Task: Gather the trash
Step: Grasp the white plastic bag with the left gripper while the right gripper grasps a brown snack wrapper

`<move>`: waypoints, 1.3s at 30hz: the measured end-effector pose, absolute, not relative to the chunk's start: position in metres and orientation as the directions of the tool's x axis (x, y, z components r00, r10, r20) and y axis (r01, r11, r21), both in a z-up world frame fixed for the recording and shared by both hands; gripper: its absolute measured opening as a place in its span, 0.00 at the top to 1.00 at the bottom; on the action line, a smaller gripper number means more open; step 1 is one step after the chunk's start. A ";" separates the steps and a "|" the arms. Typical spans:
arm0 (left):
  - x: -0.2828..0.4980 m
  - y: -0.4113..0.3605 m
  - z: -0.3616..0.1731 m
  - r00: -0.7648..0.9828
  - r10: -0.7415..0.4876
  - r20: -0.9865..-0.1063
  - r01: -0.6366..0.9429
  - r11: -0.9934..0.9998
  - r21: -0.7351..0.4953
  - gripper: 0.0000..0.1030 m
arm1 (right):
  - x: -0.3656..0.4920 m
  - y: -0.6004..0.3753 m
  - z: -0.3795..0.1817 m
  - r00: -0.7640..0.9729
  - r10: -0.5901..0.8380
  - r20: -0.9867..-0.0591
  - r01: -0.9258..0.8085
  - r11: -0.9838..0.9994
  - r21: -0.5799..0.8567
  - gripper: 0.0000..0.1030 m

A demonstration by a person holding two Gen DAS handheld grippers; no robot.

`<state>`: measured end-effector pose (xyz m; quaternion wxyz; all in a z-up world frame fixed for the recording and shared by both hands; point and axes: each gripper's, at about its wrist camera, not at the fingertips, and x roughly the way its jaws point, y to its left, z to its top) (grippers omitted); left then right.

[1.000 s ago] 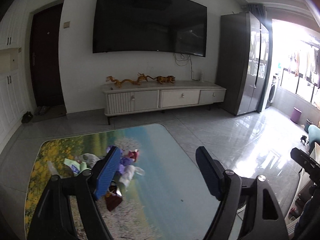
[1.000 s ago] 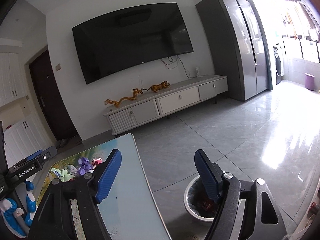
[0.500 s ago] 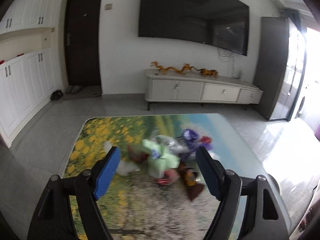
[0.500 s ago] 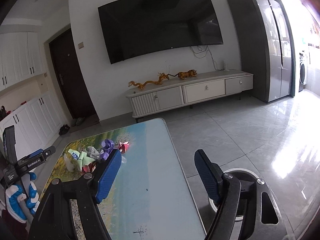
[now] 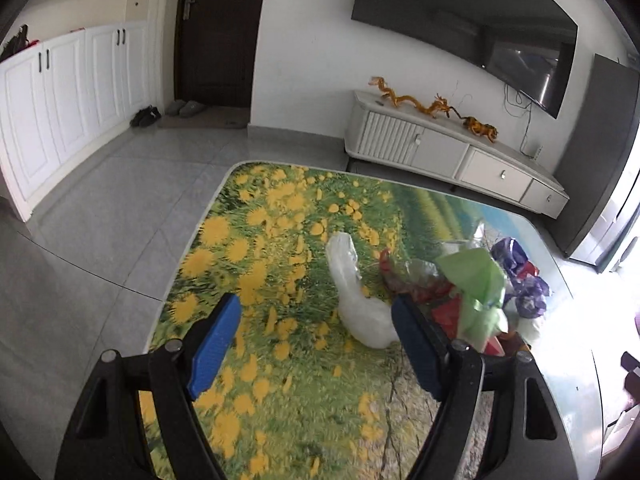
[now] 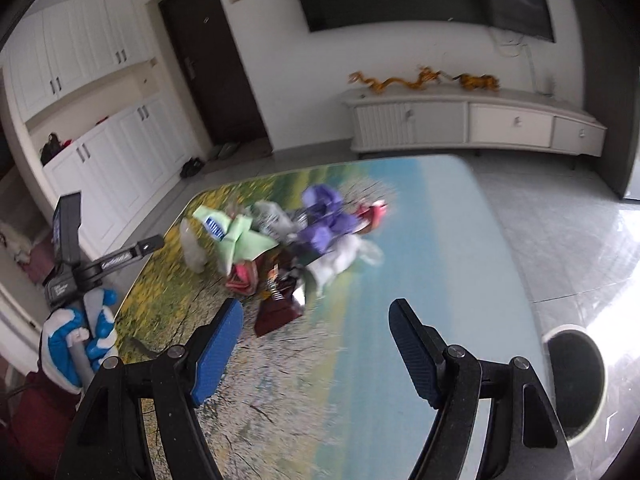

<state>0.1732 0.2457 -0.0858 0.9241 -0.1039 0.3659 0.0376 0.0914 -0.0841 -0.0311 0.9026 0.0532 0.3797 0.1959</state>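
We find the trash (image 6: 288,240) heaped in one loose pile on the desk (image 5: 256,240), toward its far half, with the bin (image 6: 576,380) on the floor just off the desk's right edge. Both the left gripper (image 5: 316,344) and right gripper (image 6: 316,344) hang above the desk with fingers spread wide and empty, the white bag (image 5: 356,292) lying just beyond the left one. We judge the pile light, soft and crinkly, the film likely slippery, so pinch a bunched fold of the white bag or the green wrapper (image 5: 480,284), not a flat face.
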 end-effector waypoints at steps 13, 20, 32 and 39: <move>0.227 0.235 -0.124 0.671 -0.076 -0.738 -0.091 0.979 -0.183 0.41 | 0.155 -0.030 -0.089 0.484 0.450 -0.750 -0.384 0.880 0.280 0.32; 0.233 0.232 -0.130 0.663 -0.126 -0.738 -0.062 0.973 -0.222 0.70 | 0.172 -0.015 -0.105 0.469 0.446 -0.763 -0.388 0.879 0.275 0.46; 0.193 0.219 -0.123 0.670 -0.153 -0.727 -0.039 0.970 -0.241 0.88 | 0.139 -0.023 -0.106 0.497 0.445 -0.745 -0.420 0.875 0.242 0.76; 0.154 0.211 -0.103 0.692 -0.182 -0.699 -0.008 0.966 -0.259 0.90 | 0.106 -0.028 -0.090 0.535 0.458 -0.710 -0.446 0.867 0.223 0.79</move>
